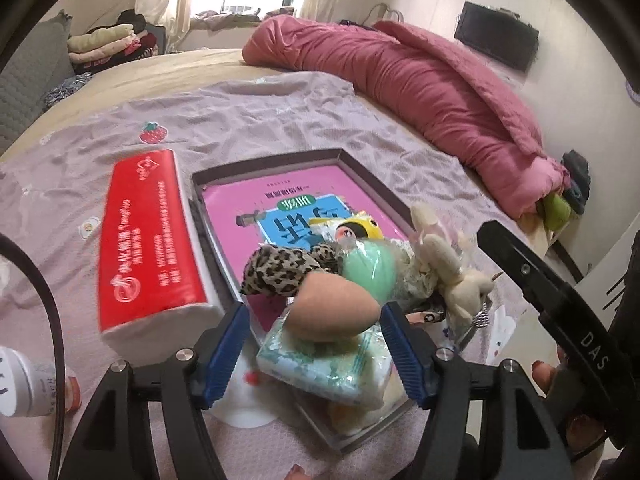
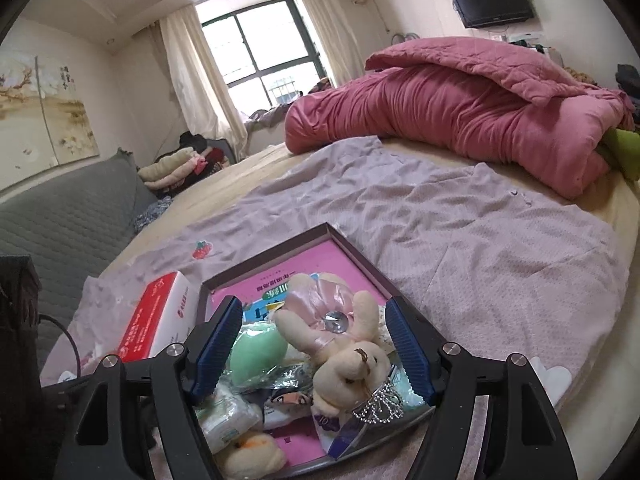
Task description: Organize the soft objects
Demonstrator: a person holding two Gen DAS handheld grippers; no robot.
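The shallow tray (image 1: 362,176) is taken as the landmark, lying on the lilac sheet (image 1: 256,120) on the bed, and the soft things are seen heaped at its near end; the left claw (image 1: 314,354) is held spread wide above that end, nothing clamped, with the peach sponge egg (image 1: 334,306) sitting between its blue pads (image 1: 222,354) atop a small tissue packet (image 1: 324,364), apparently untouched by either pad; the right claw (image 2: 314,350) is likewise held agape over the tray, gripping nothing, with the cream plush bunny (image 2: 352,360) and the green sponge egg (image 2: 256,350) framed between its fingers; a leopard-print scrunchie (image 1: 276,272) is seen just behind the peach egg, and a yellow plush chick (image 2: 252,454) at the tray's near edge; just left of the tray, outside it, the red tissue pack (image 1: 150,240) is lying on the sheet, probably the piece not yet gathered in; for the step in hand, judged to be settling the peach egg, a gentle squeeze across its widest part would be advised, since a sponge is easily pinched out sideways, and the pile beneath looks unsteady, so a low, slow placement would be wise; as for writing, Chinese characters are printed on the pink booklet (image 1: 288,200) lining the tray, upside down and not read with confidence; white Chinese text on the red pack is too blurred to read; "DAS" is legible on the black handle (image 1: 560,304) right of the tray.
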